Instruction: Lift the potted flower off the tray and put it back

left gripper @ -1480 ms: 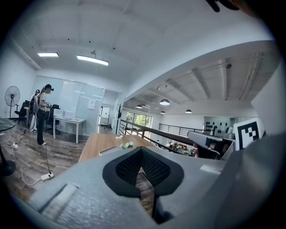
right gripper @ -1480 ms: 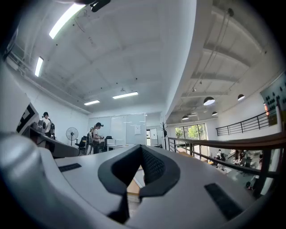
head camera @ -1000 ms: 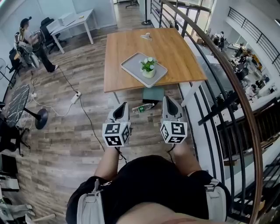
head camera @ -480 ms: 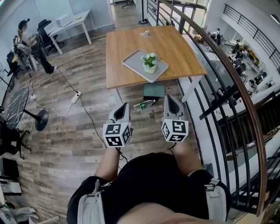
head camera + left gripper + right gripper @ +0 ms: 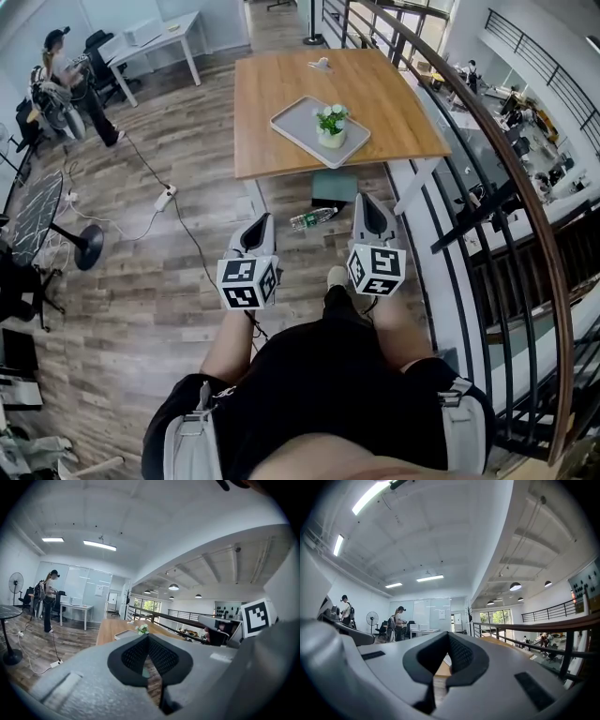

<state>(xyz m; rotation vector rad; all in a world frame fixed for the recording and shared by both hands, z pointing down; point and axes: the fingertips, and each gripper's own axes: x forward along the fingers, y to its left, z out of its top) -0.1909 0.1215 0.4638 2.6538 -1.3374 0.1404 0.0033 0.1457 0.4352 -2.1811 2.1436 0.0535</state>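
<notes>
The potted flower (image 5: 331, 124), white blooms in a pale pot, stands on a grey tray (image 5: 298, 127) on the wooden table (image 5: 394, 112) ahead of me. In the left gripper view the flower (image 5: 142, 629) and tray (image 5: 123, 633) show small and far, just above the jaw tips. My left gripper (image 5: 262, 221) and right gripper (image 5: 366, 200) hang side by side over the floor, well short of the table. The jaws of both stand together with nothing between them. The right gripper (image 5: 449, 634) looks past the table's near edge.
A green bottle (image 5: 307, 220) lies on the wooden floor by a dark box (image 5: 333, 186) under the table. A curved railing (image 5: 487, 159) runs along the right. A cable with a power strip (image 5: 164, 199) crosses the floor at left. People stand by a white desk (image 5: 155, 42).
The table and tray have shifted a little right and up in the head view. A shoe now shows between the grippers. Both grippers stay shut and level.
</notes>
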